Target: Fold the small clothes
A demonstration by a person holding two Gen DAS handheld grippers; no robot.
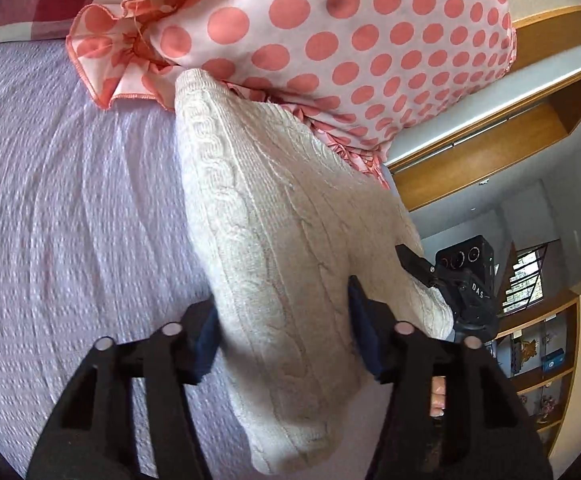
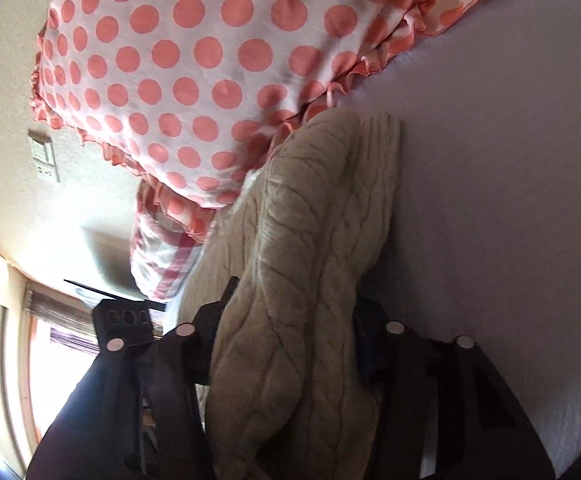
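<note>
We see our left gripper (image 1: pixel 286 336) clenched on the cream cable-knit sweater (image 1: pixel 274 240), which runs from between its fingers toward 12 o'clock. Our right gripper (image 2: pixel 290 340) likewise grasps the bunched knit. At 12 o'clock the sweater meets a polka-dot pillow (image 1: pixel 330 40), both resting on the lilac bedspread (image 1: pixel 70 200).

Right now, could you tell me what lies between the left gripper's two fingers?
The cream cable-knit sweater fills the gap between the left gripper fingers, shown in the left wrist view; it runs toward the polka-dot pillow.
</note>
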